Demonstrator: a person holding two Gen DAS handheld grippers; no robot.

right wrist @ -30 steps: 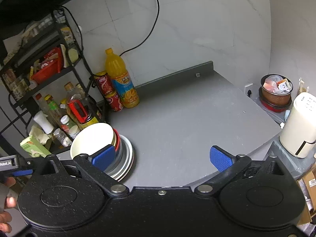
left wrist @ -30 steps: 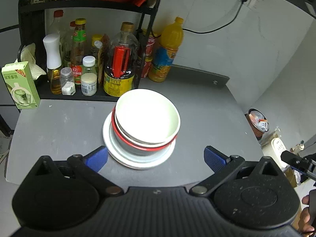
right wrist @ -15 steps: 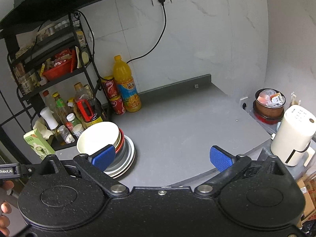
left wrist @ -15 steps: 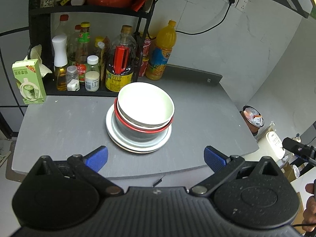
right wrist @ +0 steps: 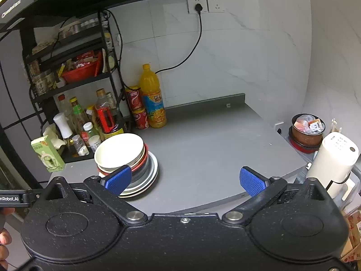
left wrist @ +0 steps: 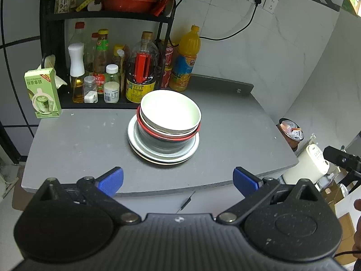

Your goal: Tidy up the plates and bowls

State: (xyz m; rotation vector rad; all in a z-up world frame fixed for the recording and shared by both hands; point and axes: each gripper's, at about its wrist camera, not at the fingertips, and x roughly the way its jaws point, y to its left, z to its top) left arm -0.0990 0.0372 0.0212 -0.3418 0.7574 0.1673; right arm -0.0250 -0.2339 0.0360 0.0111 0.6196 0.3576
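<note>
A stack of dishes stands on the grey counter [left wrist: 90, 144]: a cream bowl [left wrist: 170, 113] on top, a red-rimmed bowl [left wrist: 167, 135] under it, and white plates [left wrist: 162, 154] at the bottom. My left gripper [left wrist: 178, 179] hangs open in front of the counter's near edge, well back from the stack, with nothing between its blue pads. In the right wrist view the same cream bowl [right wrist: 119, 152] and plates [right wrist: 149, 176] sit at the left, partly hidden by the left blue pad. My right gripper [right wrist: 185, 180] is open and empty, back from the counter edge.
A black rack [left wrist: 108, 18] with several bottles stands behind the stack. An orange juice bottle [left wrist: 186, 61], red cans [right wrist: 137, 108] and a green carton [left wrist: 42, 93] are near it. Right of the counter are a white appliance [right wrist: 334, 160] and a brown pot [right wrist: 308, 131].
Both grippers have pulled back and away from the counter, so the dish stack looks smaller and farther. Both stay open and the stack has not moved.
</note>
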